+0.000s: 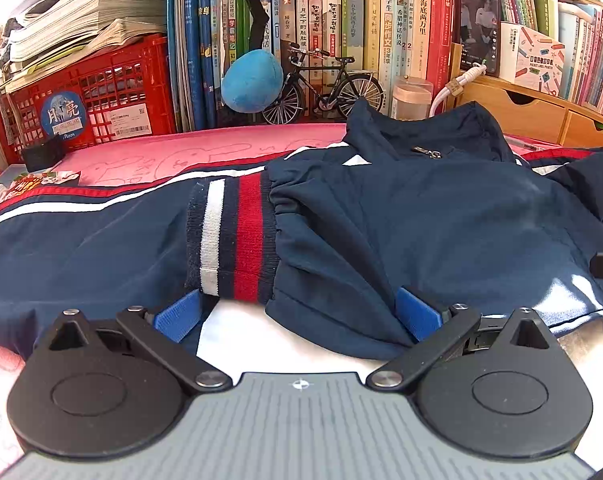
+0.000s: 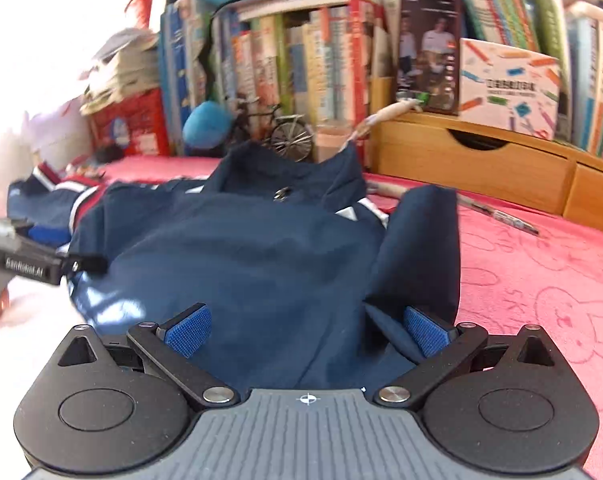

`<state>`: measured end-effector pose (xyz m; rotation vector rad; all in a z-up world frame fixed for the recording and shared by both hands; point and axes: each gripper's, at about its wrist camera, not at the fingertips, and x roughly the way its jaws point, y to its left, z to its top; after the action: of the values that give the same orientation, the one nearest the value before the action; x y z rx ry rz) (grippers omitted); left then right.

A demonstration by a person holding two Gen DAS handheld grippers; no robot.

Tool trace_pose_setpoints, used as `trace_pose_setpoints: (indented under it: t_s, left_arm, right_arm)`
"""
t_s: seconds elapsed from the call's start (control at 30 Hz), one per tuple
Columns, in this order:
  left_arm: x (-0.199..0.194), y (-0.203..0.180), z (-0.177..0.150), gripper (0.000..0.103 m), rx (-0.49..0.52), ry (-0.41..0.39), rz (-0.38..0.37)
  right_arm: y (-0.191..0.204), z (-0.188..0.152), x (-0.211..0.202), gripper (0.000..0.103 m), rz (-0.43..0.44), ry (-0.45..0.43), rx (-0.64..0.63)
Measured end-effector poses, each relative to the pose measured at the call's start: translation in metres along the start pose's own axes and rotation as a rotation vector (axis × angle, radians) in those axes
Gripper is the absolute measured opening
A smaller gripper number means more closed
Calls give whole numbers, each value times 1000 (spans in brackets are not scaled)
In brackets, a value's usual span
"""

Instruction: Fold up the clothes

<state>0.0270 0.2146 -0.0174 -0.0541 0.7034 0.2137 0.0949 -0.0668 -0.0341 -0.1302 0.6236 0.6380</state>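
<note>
My left gripper (image 1: 297, 314) and right gripper (image 2: 307, 330) gape wide, empty, over the navy nylon jacket (image 1: 401, 220) on the pink towel-covered table (image 2: 541, 280), bookshelves behind.

A red crate (image 1: 101, 96) stands at the back left of the pink cloth (image 1: 161, 152), with a stack of papers (image 1: 81, 20) on top. Beside it runs a row of upright books (image 1: 341, 20). A blue plush ball (image 1: 251, 80) and a small model bicycle (image 1: 325, 84) stand before the books. A phone (image 1: 477, 20) leans above the wooden drawers (image 1: 541, 112), next to a white box (image 1: 537, 60).
</note>
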Motion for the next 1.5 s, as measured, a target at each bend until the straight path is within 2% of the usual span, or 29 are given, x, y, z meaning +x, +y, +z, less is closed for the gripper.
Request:
trace_pose_setpoints:
  t_s: [0.1,0.3,1.5]
  left_arm:
    - [0,0,0,103,0,0,1]
    - [0,0,0,103,-1,-1,8]
    - [1,0,0,103,-12,3,18]
  right_arm:
    - [1,-2,3,103,3,29,-5]
    - [7,-2,11,103,-92,73,-47]
    - [6,-2,11,103,-95,74,-40]
